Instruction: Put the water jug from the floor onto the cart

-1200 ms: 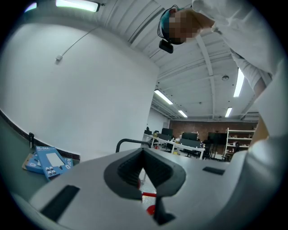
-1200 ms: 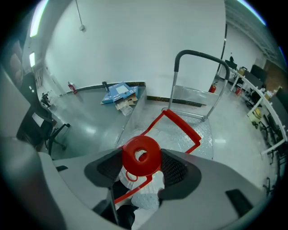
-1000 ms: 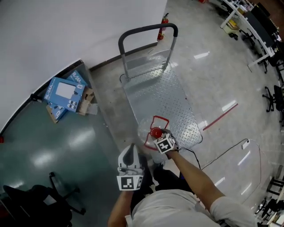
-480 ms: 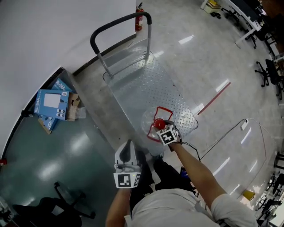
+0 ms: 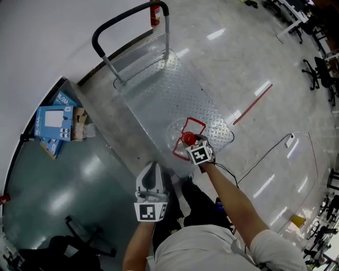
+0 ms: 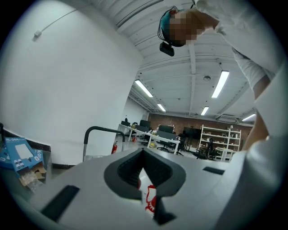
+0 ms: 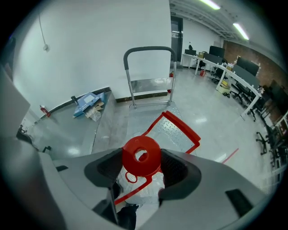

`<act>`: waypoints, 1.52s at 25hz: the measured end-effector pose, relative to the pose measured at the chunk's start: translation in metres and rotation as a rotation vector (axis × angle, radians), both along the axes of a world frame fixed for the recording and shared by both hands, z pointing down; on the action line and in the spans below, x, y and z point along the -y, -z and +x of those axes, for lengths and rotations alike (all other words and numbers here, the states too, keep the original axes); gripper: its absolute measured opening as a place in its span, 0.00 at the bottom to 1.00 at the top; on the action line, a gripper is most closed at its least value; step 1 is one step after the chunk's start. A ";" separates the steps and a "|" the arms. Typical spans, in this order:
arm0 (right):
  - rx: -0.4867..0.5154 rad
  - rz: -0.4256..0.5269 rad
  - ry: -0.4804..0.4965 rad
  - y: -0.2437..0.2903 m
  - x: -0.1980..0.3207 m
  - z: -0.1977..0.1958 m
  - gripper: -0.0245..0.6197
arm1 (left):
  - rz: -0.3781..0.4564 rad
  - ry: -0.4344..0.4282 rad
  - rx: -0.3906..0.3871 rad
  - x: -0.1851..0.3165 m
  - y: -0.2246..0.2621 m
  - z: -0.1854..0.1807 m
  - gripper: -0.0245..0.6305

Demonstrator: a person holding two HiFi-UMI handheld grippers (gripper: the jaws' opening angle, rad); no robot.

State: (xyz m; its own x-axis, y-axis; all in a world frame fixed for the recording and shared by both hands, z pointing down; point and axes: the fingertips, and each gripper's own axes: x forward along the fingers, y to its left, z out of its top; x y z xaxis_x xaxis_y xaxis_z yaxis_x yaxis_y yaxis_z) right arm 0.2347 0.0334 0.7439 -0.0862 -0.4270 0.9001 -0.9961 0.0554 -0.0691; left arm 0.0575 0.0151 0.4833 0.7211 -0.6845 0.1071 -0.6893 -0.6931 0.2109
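The water jug (image 5: 180, 138) is clear, with a red cap (image 7: 141, 155) and a red carrying frame (image 7: 182, 129). My right gripper (image 5: 190, 142) is shut on the jug's neck just under the cap. The jug is over the near end of the cart's steel deck (image 5: 159, 90); I cannot tell whether it rests on it. The cart's black push handle (image 5: 124, 17) stands at the far end. My left gripper (image 5: 152, 168) is held near my body, left of the jug. It is shut and empty, and the jug's red parts (image 6: 150, 198) show just beyond its jaws.
Blue cardboard boxes (image 5: 52, 123) lie on the dark floor left of the cart, against the wall. A fire extinguisher (image 5: 155, 10) stands behind the cart handle. A red floor line (image 5: 252, 103) and a thin cable (image 5: 265, 154) run to the right. An office chair (image 5: 317, 71) stands far right.
The right gripper has carried the jug a little farther in over the cart's near end. The head view has swung, so the cart sits more to the left. The left gripper has hardly moved.
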 end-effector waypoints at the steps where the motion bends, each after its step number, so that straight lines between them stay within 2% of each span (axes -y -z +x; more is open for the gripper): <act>1: 0.006 0.000 -0.011 -0.001 0.000 0.002 0.46 | 0.000 -0.006 0.000 -0.001 -0.001 0.002 0.04; 8: 0.042 0.005 -0.047 -0.001 -0.008 0.005 0.46 | -0.001 -0.036 0.001 -0.013 -0.003 0.014 0.04; 12: 0.005 0.033 -0.036 0.000 -0.007 0.010 0.46 | 0.009 -0.038 -0.002 -0.016 0.001 0.018 0.04; 16: -0.012 0.082 -0.021 0.017 -0.001 0.008 0.46 | 0.013 -0.046 0.005 -0.016 0.006 0.023 0.04; 20: 0.034 0.159 -0.074 0.054 0.000 0.009 0.46 | 0.022 -0.057 0.002 -0.014 0.017 0.032 0.04; 22: 0.055 0.241 -0.135 0.090 -0.001 0.016 0.34 | 0.027 -0.067 -0.005 -0.014 0.026 0.038 0.04; 23: 0.052 0.296 -0.165 0.112 -0.002 0.021 0.24 | 0.031 -0.072 -0.008 -0.015 0.032 0.042 0.04; 25: 0.042 0.407 -0.200 0.158 -0.007 0.028 0.11 | 0.042 -0.078 -0.016 -0.017 0.046 0.048 0.04; 27: 0.044 0.514 -0.204 0.201 -0.016 0.029 0.07 | 0.054 -0.078 -0.026 -0.021 0.059 0.053 0.04; 30: 0.039 0.698 -0.214 0.263 -0.037 0.031 0.06 | 0.065 -0.079 -0.039 -0.031 0.079 0.059 0.04; 33: -0.023 0.943 -0.202 0.326 -0.068 0.030 0.06 | 0.080 -0.088 -0.043 -0.044 0.095 0.062 0.04; 34: -0.045 0.986 -0.186 0.334 -0.077 0.027 0.06 | 0.083 -0.086 -0.044 -0.049 0.097 0.062 0.04; 38: -0.037 0.952 -0.144 0.315 -0.104 0.010 0.06 | 0.070 -0.073 -0.040 -0.068 0.094 0.063 0.04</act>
State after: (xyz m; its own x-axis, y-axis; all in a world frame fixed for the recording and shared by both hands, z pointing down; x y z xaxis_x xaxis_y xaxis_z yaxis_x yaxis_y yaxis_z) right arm 0.2452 0.1372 0.4287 0.0452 -0.9840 0.1721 -0.9984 -0.0506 -0.0271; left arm 0.1208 0.0834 0.3891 0.7722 -0.6346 0.0314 -0.6283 -0.7553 0.1865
